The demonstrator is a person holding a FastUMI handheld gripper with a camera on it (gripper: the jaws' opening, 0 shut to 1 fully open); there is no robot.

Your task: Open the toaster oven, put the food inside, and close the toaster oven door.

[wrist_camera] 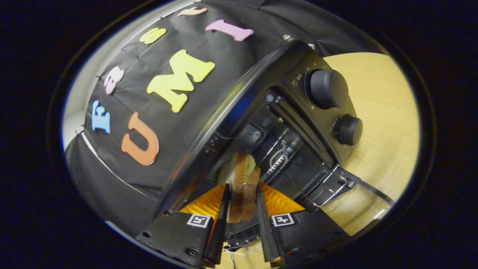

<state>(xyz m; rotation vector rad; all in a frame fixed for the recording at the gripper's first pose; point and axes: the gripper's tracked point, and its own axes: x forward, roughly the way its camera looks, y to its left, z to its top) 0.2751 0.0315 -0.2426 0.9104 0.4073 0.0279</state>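
Note:
A black toaster oven (261, 78) stands on a wooden table, seen tilted, with its door (358, 205) folded down open. My gripper (242, 194) is shut on a sandwich (244, 186) of brown bread with pale and green filling. The sandwich sits between the fingers and pokes forward into the oven's mouth, just over the wire rack (298, 168). Both fingers press on the bread's sides.
Two round black knobs (328, 89) (349, 129) sit on the oven's control panel beside the opening. The light wooden table (381, 112) spreads beyond the oven. A black cloth wall hangs behind the oven.

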